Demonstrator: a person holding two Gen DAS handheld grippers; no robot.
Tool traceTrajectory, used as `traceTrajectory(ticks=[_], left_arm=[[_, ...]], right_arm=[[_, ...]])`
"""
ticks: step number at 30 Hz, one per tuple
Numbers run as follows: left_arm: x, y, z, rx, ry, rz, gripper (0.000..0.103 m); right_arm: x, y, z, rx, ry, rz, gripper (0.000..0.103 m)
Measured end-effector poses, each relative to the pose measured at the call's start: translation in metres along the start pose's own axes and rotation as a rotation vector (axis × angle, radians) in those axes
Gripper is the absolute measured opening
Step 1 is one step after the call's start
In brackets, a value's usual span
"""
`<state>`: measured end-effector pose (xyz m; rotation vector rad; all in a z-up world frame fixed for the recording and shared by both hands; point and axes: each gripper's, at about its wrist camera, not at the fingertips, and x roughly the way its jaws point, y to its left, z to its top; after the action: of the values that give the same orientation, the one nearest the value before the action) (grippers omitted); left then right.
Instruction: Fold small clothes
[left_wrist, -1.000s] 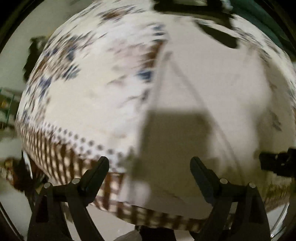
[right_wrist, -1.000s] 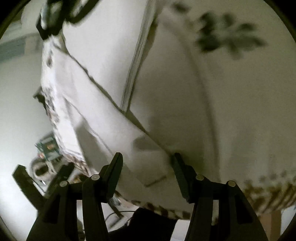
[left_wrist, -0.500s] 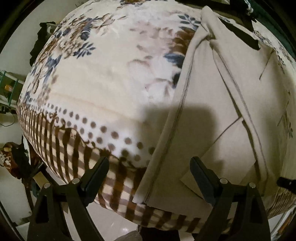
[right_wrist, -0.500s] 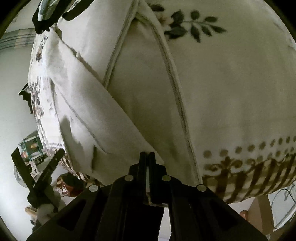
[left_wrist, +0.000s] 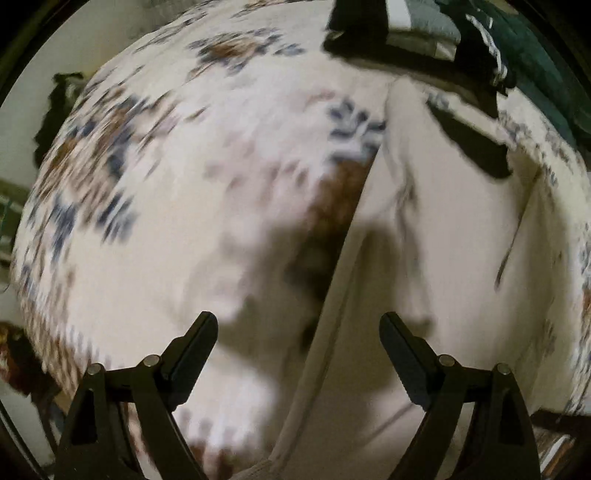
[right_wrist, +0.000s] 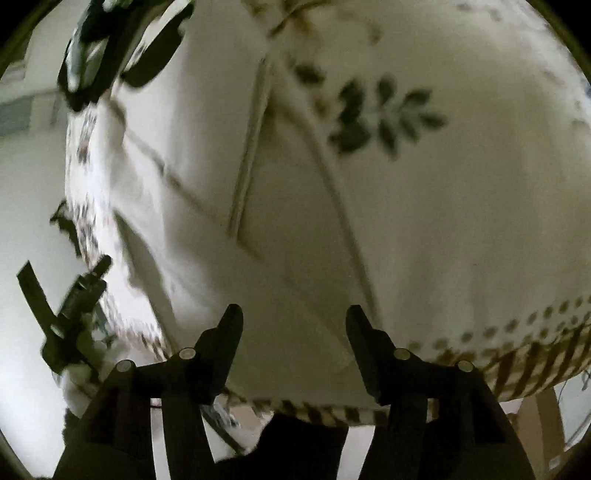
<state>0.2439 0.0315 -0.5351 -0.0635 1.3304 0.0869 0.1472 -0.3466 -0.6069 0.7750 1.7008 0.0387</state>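
- While both views are smeared with blur, the left gripper plainly has its jaws spread and nothing between them, poised over the long edge of the cream garment that runs from 6 toward 12 o'clock in the left wrist view.
- Left of that edge, from 7 to 11 o'clock, lies only the floral blanket, with its patterned border falling away at 8 o'clock; I judge that side offers free room for a sweep or regrasp.
- Dark clothing sits at 1 o'clock, well beyond the garment.
- Over in the right wrist view, the right gripper is likewise parted and empty above the cream garment, whose folded flaps and seams run from 11 toward 5 o'clock.
- My reading: a fold has been laid and the grippers are between grasps; the next move calls for pinching a hem or corner cleanly, single layer or the whole stack, as intended.
- Just at 5 o'clock the blanket's striped border marks the drop-off, so room is tight there.
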Motion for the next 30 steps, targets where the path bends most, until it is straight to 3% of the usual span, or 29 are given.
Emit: traceTrajectory(ticks=[2, 5, 12, 17, 19, 20, 21, 24, 30], left_arm=[[0.007, -0.005, 0.011, 0.037, -0.011, -0.020, 0.089], [0.018, 0.000, -0.006, 0.077, 0.040, -0.072, 0.089], [0.027, 0.053, -0.108, 0.018, 0.275, -0.143, 0.089], [0.030, 0.081, -0.152, -0.069, 0.354, -0.236, 0.088], [0.032, 0.082, -0.158, -0.090, 0.363, -0.256, 0.069], [0.032, 0.080, -0.159, -0.093, 0.362, -0.265, 0.039], [0.032, 0.079, -0.161, -0.092, 0.360, -0.269, 0.014], [0.029, 0.074, -0.160, -0.100, 0.361, -0.263, 0.005], [-0.003, 0.077, -0.128, -0.173, 0.353, -0.327, 0.004]], right_arm=[[-0.001, -0.011, 0.003, 0.016, 0.000, -0.032, 0.060], [0.007, -0.036, -0.007, 0.054, 0.059, -0.036, 0.060], [0.034, -0.074, -0.051, 0.105, 0.199, -0.016, 0.060], [0.047, -0.080, -0.064, 0.144, 0.219, 0.030, 0.057], [0.050, -0.076, -0.064, 0.150, 0.209, 0.028, 0.035], [0.050, -0.074, -0.064, 0.156, 0.203, 0.033, 0.016], [0.051, -0.070, -0.066, 0.166, 0.193, 0.042, 0.008], [0.046, -0.064, -0.074, 0.184, 0.155, 0.049, 0.006], [0.009, -0.057, -0.066, 0.184, 0.100, 0.094, 0.006]])
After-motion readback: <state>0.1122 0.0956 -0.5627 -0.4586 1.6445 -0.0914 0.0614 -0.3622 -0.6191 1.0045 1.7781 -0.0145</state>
